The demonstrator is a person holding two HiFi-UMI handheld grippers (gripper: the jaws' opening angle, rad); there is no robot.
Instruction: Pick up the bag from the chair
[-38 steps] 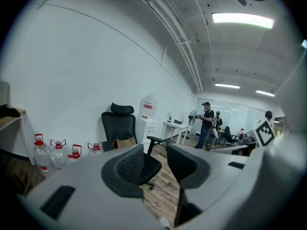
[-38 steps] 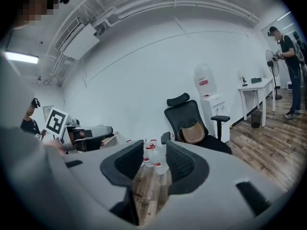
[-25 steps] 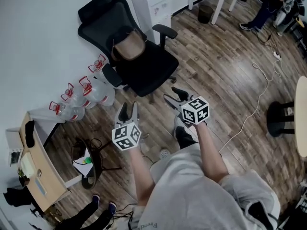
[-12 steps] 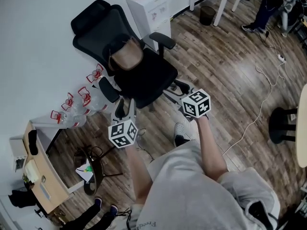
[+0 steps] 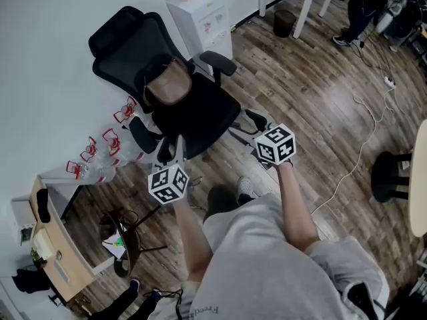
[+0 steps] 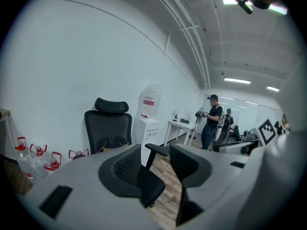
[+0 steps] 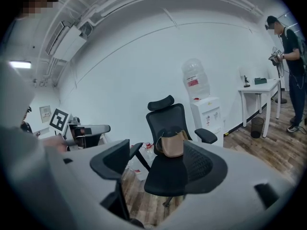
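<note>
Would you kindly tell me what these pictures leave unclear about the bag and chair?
Bag: in the left gripper view, almost wholly behind a jaw.
Bag's inside: head view, too small to see.
Chair base: head view, mostly hidden under the seat.
Water dispenser bottle: head view, cut by the top edge.

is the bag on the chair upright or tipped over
Upright: the bag stands at the back of the chair, top edge up.
</note>
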